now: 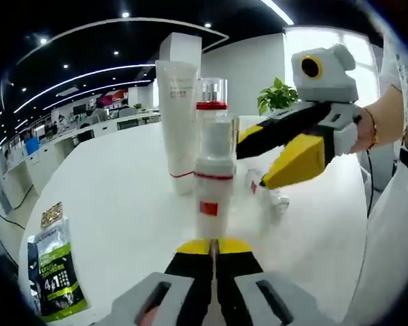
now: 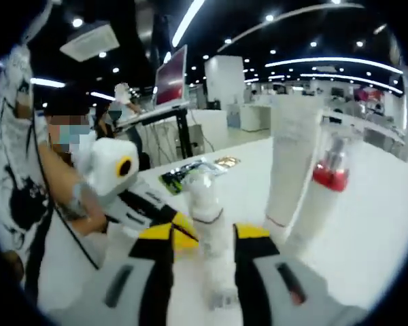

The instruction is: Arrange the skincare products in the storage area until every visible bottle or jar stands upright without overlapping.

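Left gripper view | pump bottle [image 1: 213, 178] upright, axis vertical | left fingers [image 1: 213, 250] clenched | right fingers [image 2: 204, 238] released

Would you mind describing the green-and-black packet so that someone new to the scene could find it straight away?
Start at the round white table and find the upright cluster at its middle, led by the tall white tube. From there, go out to the table's edge in the left gripper view, where the green-and-black packet lies. It is the one flat, dark item; its neighbours are pale standing containers.
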`<state>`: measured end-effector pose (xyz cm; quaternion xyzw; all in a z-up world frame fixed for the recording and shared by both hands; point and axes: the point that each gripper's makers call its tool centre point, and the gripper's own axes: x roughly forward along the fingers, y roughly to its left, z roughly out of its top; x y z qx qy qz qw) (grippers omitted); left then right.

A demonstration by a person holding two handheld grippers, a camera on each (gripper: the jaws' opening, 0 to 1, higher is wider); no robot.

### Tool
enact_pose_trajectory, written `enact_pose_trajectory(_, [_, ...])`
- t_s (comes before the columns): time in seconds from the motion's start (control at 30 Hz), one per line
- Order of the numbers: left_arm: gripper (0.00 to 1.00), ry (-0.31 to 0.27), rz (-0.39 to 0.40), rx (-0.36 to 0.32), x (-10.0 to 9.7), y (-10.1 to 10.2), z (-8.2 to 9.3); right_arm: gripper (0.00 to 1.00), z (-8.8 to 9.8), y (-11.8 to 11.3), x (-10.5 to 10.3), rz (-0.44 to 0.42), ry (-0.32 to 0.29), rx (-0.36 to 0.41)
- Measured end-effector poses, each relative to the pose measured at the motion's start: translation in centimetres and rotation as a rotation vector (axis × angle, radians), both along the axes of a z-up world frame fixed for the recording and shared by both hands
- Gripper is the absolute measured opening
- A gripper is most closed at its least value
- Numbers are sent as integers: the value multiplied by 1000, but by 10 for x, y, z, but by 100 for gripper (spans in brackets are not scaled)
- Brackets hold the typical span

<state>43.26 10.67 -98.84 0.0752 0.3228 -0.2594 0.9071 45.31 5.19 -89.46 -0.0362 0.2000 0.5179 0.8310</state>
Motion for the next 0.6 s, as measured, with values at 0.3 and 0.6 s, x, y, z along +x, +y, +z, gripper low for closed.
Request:
enact_pose_trajectory(0.3, [0, -104, -19, -71, 18, -6, 9, 30, -24, -6, 6, -27, 2, -78])
enact_pose_trajectory(0.6, [13, -66, -43, -94, 4, -7, 10, 26, -36, -10, -11, 7, -4, -152])
